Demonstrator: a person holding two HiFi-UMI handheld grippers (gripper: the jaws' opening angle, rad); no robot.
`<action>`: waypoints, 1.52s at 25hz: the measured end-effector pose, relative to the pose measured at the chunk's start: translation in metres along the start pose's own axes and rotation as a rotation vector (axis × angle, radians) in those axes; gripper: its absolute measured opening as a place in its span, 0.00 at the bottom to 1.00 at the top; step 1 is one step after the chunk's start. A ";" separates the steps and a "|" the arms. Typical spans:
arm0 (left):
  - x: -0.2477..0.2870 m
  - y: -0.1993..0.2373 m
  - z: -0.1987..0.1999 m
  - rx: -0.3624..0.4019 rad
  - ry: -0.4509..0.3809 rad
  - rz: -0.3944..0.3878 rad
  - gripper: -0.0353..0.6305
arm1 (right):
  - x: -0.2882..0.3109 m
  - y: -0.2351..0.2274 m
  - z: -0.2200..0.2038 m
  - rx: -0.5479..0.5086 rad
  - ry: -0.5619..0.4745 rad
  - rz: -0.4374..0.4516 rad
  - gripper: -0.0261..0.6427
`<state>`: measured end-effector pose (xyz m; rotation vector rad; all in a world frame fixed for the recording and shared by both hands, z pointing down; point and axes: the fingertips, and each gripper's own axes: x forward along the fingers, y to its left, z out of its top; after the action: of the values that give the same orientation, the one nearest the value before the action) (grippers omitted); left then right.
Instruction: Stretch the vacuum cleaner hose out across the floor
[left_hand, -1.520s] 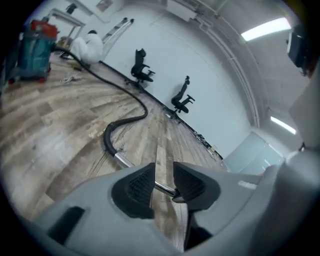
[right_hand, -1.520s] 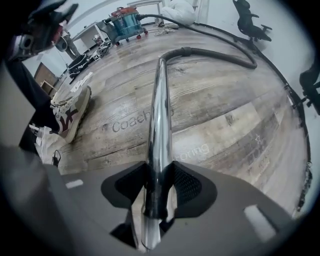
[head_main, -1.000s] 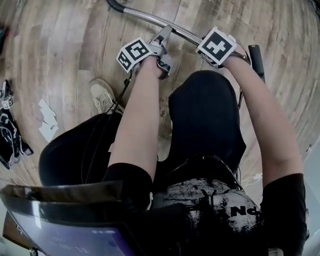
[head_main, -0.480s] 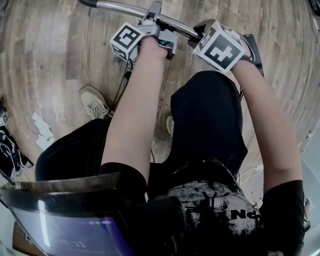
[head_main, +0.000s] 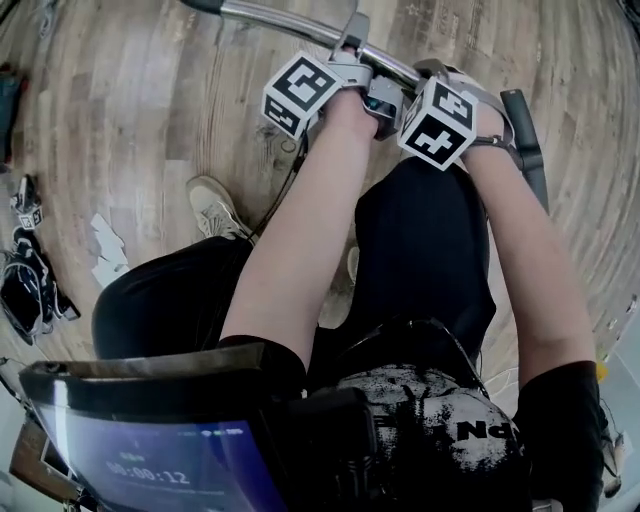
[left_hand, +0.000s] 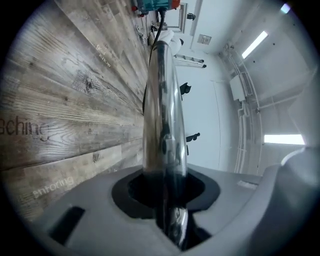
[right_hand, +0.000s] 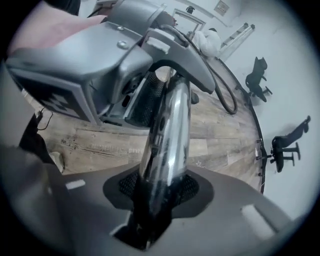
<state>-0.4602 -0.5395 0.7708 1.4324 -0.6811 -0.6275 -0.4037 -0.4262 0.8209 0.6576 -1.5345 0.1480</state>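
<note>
Head view showed, just past the person's knees, the left gripper (head_main: 352, 40) and right gripper (head_main: 425, 72) side by side. Both were clamped on the vacuum cleaner's metal tube (head_main: 270, 17), their jaws having just been closing round it. The tube ran away over the wooden floor (head_main: 140, 110) toward the upper left.

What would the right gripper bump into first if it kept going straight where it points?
The shiny metal tube: it already sits between the jaws of the right gripper, which have just been closing on it. Past that, probably the wooden floor, though depth is hard to judge.
</note>
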 end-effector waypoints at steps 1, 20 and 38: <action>0.000 -0.005 -0.004 0.020 0.015 -0.002 0.22 | -0.003 -0.002 -0.002 0.005 -0.012 -0.003 0.25; -0.023 -0.088 0.073 0.131 -0.118 -0.074 0.11 | -0.050 -0.021 -0.002 -0.012 -0.083 -0.129 0.16; -0.042 -0.158 0.113 0.226 -0.031 -0.083 0.12 | -0.097 -0.001 0.062 0.093 -0.141 0.002 0.15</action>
<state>-0.5701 -0.5909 0.6136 1.6695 -0.7376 -0.6536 -0.4636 -0.4270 0.7229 0.7532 -1.6710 0.1782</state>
